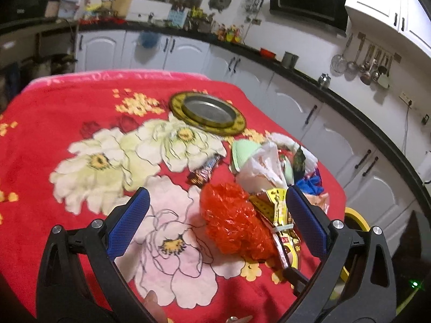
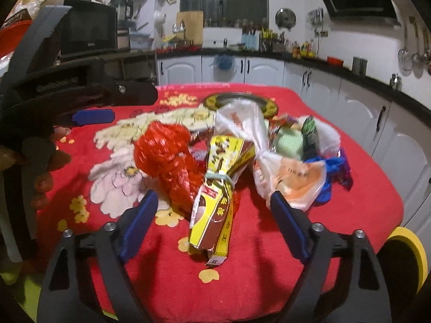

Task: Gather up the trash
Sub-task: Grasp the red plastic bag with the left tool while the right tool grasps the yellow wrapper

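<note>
Near the table's front edge, the right gripper [image 2: 212, 202] stands with jaws apart around the low end of a yellow packet [image 2: 215, 202], pads not touching it. The left gripper [image 1: 215, 204] hangs spread above a crumpled red bag [image 1: 231, 220], clear of it. Behind, toward the right edge of the red flowered blanket [image 1: 67, 113], lie clear plastic bags [image 2: 242, 129] and blue scraps [image 2: 332, 169]. Farthest, a metal plate [image 1: 207, 111].
</note>
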Demonstrator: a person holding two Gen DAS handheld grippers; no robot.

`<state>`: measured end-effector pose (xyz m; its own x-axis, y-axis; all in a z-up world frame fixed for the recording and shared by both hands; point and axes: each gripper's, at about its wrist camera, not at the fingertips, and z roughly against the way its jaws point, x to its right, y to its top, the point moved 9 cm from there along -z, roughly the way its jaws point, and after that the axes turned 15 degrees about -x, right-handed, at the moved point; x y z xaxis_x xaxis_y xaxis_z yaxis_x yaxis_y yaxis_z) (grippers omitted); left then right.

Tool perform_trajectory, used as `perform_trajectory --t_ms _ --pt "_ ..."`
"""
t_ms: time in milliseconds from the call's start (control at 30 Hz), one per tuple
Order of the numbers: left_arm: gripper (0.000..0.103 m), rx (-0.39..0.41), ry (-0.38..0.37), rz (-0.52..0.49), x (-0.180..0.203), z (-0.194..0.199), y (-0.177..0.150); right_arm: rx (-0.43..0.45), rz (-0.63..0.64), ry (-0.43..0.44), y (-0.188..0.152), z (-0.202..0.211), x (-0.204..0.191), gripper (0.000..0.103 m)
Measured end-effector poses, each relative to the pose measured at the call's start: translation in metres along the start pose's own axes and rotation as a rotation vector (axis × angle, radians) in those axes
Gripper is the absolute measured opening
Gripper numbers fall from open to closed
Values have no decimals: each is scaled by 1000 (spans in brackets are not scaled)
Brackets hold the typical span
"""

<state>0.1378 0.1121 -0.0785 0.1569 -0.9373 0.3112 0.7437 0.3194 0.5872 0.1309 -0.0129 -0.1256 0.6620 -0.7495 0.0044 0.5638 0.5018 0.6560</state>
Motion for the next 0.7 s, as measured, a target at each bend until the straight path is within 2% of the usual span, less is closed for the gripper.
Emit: perform_trajectory --t_ms 167,300,400,467,633,700 --pt "91 -68 -38 32 -5 -21 -4 -50 -17 32 -5 -19 2 67" --pt "81 -118 -64 59 -10 -34 -9 -71 -28 59 -9 -25 3 54" --pt "74 -143 -77 45 -6 -38 -13 -82 -40 79 -12 -28 5 42" --pt "70 -155 -92 29 -1 -40 -15 -89 -42 93 -15 -29 4 38" --pt "54 -197 -108 -6 8 -48 -23 -76 -32 98 -17 -25 1 37" --pt "40 -207 -108 -7 8 -48 -25 -68 -28 98 -16 -23 0 37"
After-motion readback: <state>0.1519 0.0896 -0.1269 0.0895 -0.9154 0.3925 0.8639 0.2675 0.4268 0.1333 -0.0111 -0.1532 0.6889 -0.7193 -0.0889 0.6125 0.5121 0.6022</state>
